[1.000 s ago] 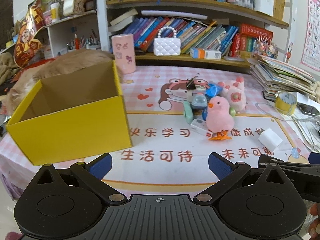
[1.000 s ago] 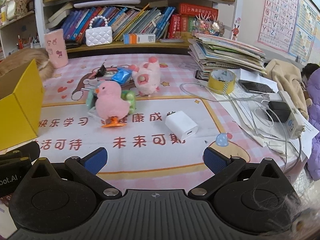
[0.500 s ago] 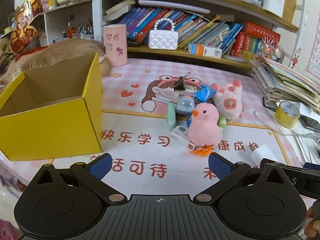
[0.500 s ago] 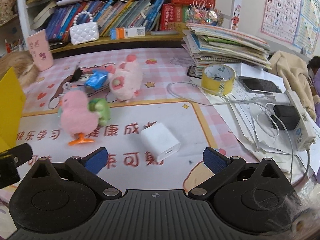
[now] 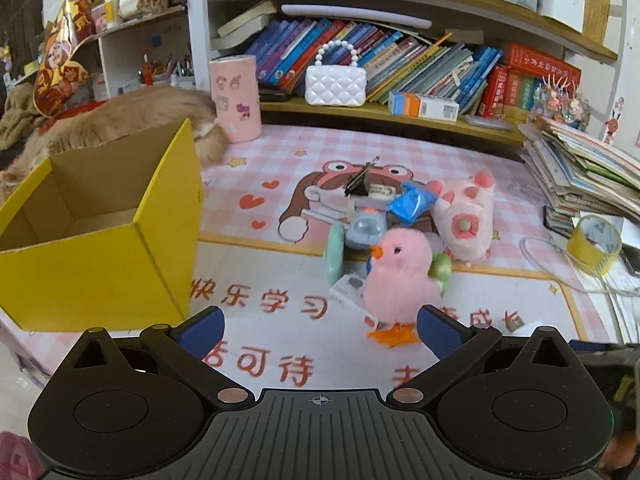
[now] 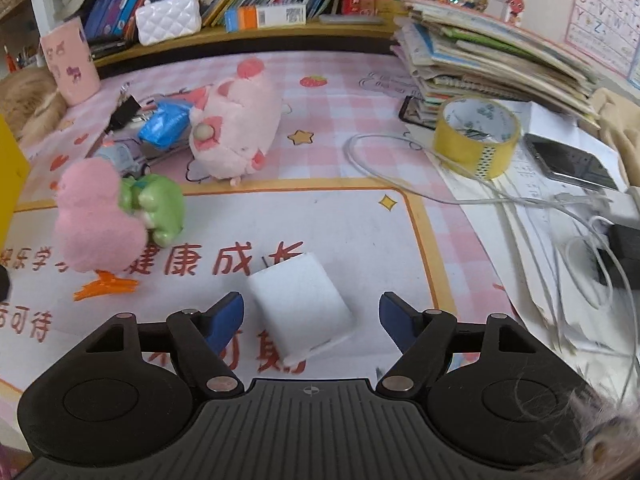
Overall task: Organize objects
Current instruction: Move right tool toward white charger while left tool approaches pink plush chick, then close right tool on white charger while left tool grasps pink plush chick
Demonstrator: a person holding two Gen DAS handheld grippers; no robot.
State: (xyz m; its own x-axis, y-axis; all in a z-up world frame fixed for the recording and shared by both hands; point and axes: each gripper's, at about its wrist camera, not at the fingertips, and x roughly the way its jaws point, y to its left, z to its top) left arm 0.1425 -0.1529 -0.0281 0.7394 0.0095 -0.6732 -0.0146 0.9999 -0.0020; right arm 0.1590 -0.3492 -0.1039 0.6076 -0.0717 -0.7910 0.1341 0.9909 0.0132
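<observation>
A pink chick toy (image 5: 400, 276) stands mid-table in front of a pile: pink plush pig (image 5: 464, 216), blue packet (image 5: 412, 202), small toy car (image 5: 366, 230), black binder clip (image 5: 360, 180). An open, empty yellow box (image 5: 100, 248) stands at the left. My left gripper (image 5: 319, 328) is open, the chick just beyond its right finger. My right gripper (image 6: 311, 316) is open with a white charger block (image 6: 300, 304) between its fingers, untouched. The chick (image 6: 94, 220), a green toy (image 6: 156, 212) and the pig (image 6: 236, 128) show at its left.
A cat (image 5: 132, 120) lies behind the box beside a pink cup (image 5: 236, 98). A yellow tape roll (image 6: 476, 136), a phone (image 6: 568, 164), cables (image 6: 520, 200) and stacked books (image 6: 492, 52) crowd the right side. A bookshelf with a white purse (image 5: 335, 84) runs along the back.
Both grippers moved forward toward the table. The chick came closer to my left gripper. My right gripper lowered so its fingers flank the white charger block.
</observation>
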